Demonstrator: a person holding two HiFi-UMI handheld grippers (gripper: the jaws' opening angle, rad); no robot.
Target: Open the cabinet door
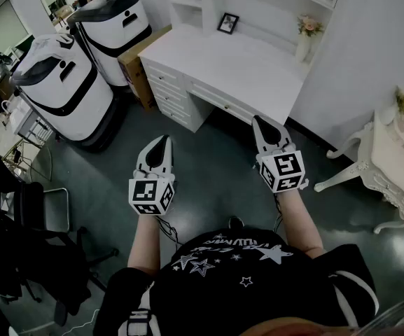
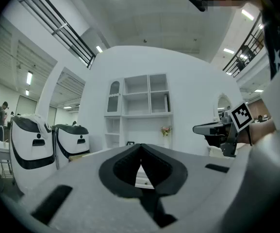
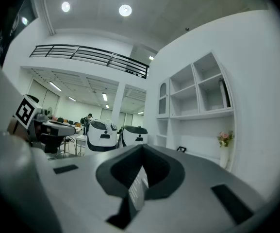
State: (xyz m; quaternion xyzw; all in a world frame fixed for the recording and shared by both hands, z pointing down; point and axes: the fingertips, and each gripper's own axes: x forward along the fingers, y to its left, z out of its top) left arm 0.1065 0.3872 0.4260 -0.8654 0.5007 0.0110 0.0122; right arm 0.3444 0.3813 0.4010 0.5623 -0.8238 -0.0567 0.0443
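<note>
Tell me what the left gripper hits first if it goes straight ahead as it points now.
The left gripper would probably meet the drawer fronts of the white desk first. Only open space over the dark grey floor shows between them, though depth is unclear.

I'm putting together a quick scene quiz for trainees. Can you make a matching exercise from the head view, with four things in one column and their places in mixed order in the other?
Things:
1 picture frame
2 vase of flowers
3 cardboard box
4 ornate side table

Places:
A on the floor, between the desk and a white machine
B far right, apart from the desk
C desk top, right corner by the wall
D desk top, back edge near the middle

Pairs: 1-D, 2-C, 3-A, 4-B
</note>
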